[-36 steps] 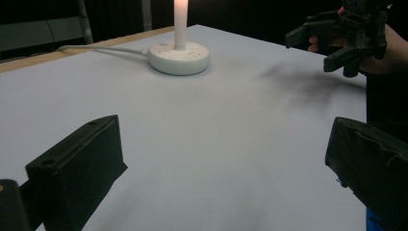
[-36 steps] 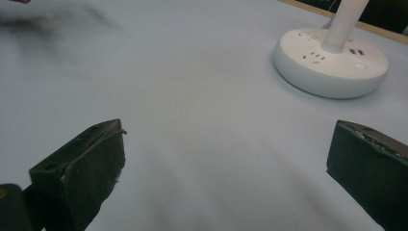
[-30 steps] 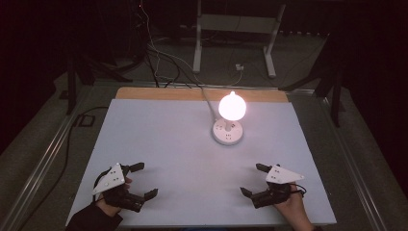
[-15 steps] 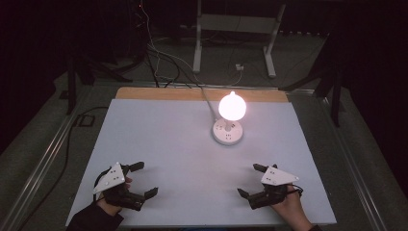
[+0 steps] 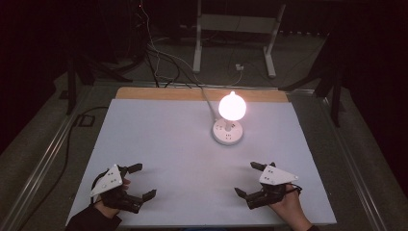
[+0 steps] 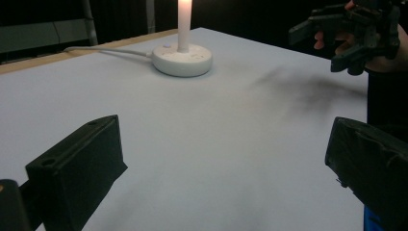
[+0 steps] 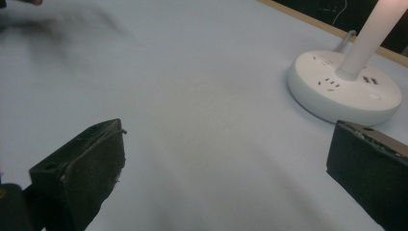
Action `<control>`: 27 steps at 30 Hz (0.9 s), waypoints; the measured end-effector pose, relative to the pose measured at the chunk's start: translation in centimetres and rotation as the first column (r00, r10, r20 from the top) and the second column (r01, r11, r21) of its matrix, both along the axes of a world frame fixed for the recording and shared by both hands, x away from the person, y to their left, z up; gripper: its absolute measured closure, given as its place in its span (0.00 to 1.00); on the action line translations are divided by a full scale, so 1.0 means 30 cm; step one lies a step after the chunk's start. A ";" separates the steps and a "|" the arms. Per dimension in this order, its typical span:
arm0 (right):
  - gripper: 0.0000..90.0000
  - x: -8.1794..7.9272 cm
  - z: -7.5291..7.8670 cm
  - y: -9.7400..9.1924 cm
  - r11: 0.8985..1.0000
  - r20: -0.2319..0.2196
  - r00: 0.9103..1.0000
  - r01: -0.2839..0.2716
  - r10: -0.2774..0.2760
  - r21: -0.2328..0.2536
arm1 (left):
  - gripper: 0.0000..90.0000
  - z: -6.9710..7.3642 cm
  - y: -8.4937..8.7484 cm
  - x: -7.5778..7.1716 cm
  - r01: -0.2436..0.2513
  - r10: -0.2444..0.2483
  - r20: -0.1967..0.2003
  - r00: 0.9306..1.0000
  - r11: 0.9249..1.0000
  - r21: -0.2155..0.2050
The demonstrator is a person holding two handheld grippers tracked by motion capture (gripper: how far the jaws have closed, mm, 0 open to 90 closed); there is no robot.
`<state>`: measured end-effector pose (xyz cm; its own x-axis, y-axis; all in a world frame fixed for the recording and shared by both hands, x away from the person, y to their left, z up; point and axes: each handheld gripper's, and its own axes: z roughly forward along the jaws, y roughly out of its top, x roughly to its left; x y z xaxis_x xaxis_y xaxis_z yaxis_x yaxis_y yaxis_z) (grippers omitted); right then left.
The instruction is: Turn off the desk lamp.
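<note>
While both grippers rest low at the near edge of the white table [image 5: 159, 144], the lamp [image 5: 228, 131] stands well beyond them — a round white base with socket slots, a slim upright stem, and a lit globe bulb [image 5: 232, 106] on top. Its long axis runs vertical; its cord [image 5: 207, 98] trails off toward the far wooden edge. Measured from the lamp, the right gripper [image 5: 254, 181] sits nearer, toward the person and slightly to the right; the left gripper [image 5: 140, 182] sits toward the person too, but far off to the left, well apart. In the right gripper view the base [image 7: 344, 85] lies ahead and to the right of the jaws, close to the right-hand jaw but not touching. In the left gripper view the base [image 6: 182, 58] is farther off, ahead across bare tabletop, with the other hand's gripper [image 6: 337, 36] at upper right. Both sets of jaws stand spread wide, nothing between them, holding nothing — each poised just above the surface. Judgement: a reach to the lamp falls naturally to the right hand, moving forward and a little leftward, jaws already wide enough for the stem.
</note>
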<state>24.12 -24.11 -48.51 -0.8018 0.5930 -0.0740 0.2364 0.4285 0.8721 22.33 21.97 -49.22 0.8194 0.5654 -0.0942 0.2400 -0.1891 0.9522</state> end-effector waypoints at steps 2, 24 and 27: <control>0.00 0.006 0.006 0.001 1.000 -0.006 1.000 0.006 -0.006 0.012 | 0.01 0.001 0.000 -0.001 0.000 0.000 0.002 1.000 1.000 0.001; 0.00 0.072 0.093 0.002 0.996 0.014 0.999 0.040 -0.041 0.074 | 0.01 0.001 -0.001 -0.002 0.006 -0.006 0.001 1.000 1.000 0.005; 0.00 0.081 0.096 0.003 0.996 0.011 0.999 0.045 -0.046 0.076 | 0.01 0.001 -0.001 -0.003 0.006 -0.007 0.003 1.000 1.000 0.008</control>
<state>26.54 -24.03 -45.63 -0.7731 0.6332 -0.0375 0.2426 0.3498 0.9049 22.23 21.93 -49.20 0.8234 0.5607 -0.0874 0.2358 -0.1980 0.9514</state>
